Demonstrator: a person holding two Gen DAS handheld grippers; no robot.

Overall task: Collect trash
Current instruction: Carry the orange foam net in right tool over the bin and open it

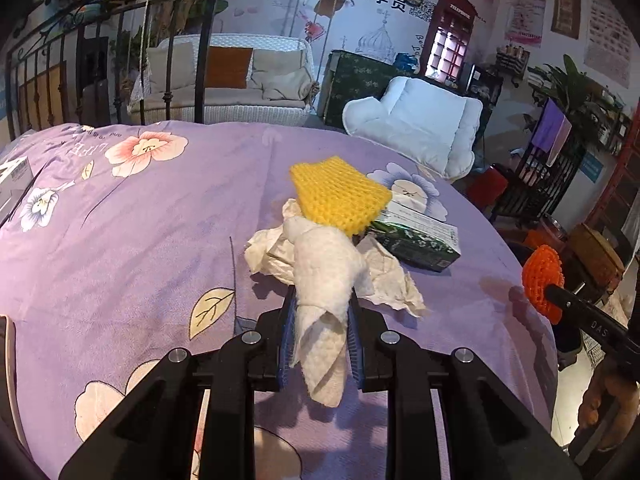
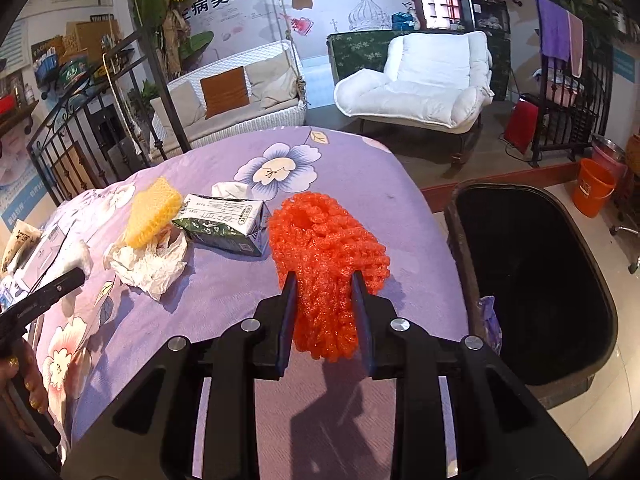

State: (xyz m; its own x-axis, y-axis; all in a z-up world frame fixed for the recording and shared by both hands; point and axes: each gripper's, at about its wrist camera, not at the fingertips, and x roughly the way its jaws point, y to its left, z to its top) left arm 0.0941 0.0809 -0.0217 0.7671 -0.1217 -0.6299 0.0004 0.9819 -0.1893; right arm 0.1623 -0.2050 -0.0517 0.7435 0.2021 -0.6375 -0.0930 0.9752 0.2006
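Observation:
My left gripper [image 1: 322,300] is shut on a white tissue wad [image 1: 326,276] and holds it above the purple flowered cloth [image 1: 140,240]. Beyond it lie a crumpled tissue [image 1: 384,280], a yellow foam net [image 1: 340,194] and a green and white carton [image 1: 420,238]. My right gripper [image 2: 324,280] is shut on an orange foam net [image 2: 326,252] above the cloth's right side [image 2: 360,168]. The black trash bin [image 2: 532,280] stands open on the floor just right of it. The right wrist view also shows the carton [image 2: 224,220], yellow net [image 2: 152,212] and crumpled tissue [image 2: 148,260].
The cloth-covered table drops off at its right edge, next to the bin. A white armchair [image 2: 424,80] and a wicker sofa [image 2: 236,96] stand beyond the table. An orange bucket [image 2: 592,192] is at the far right. Boxes [image 1: 14,184] lie at the table's left.

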